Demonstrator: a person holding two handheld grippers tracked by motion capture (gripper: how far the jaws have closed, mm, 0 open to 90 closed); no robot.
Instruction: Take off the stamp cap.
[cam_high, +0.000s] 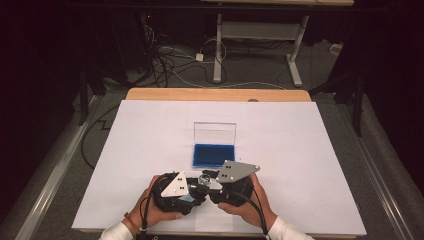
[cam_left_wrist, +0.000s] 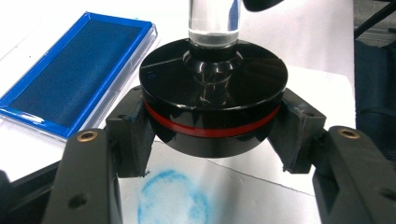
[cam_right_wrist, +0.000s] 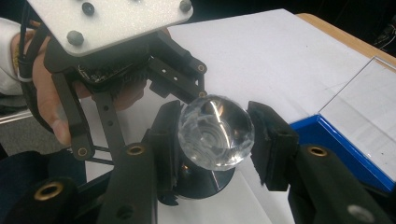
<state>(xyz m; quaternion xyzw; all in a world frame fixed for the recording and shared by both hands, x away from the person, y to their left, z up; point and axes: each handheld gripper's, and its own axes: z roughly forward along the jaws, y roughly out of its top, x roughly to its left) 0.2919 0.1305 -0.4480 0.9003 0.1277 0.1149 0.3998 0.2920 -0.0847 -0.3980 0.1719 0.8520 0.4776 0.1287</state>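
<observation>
Left gripper view: a round black stamp (cam_left_wrist: 212, 100) with a red band around its rim and a clear handle (cam_left_wrist: 215, 21) rising from its top is seen clamped at its base between the two black jaws of the left gripper (cam_left_wrist: 212, 140), the pads pressed against opposite sides of the disc. The stamp is held upright just above a white sheet (cam_left_wrist: 261, 196), and a faint blue ring-shaped print (cam_left_wrist: 173, 198) is visible on the paper directly below and in front of it.

In the right gripper view the faceted clear knob (cam_right_wrist: 216, 132) at the top of the handle is gripped between the jaws of the right gripper (cam_right_wrist: 216, 140), one pad on each side; the black base is partly seen beneath it. The left gripper (cam_right_wrist: 140, 70), with its grey three-cornered plate, is seen just beyond, held in a hand (cam_right_wrist: 51, 98).

From the high view the stamp (cam_high: 204, 179) is located near the front edge of the table, between the left gripper (cam_high: 192, 192) and the right gripper (cam_high: 212, 187), which are brought close together. Just behind them an open blue ink pad (cam_high: 214, 155) is lying on the white sheet (cam_high: 300, 150), its clear lid (cam_high: 215, 134) standing upright at the back. The wooden table edge (cam_high: 215, 94) is visible beyond the sheet.
</observation>
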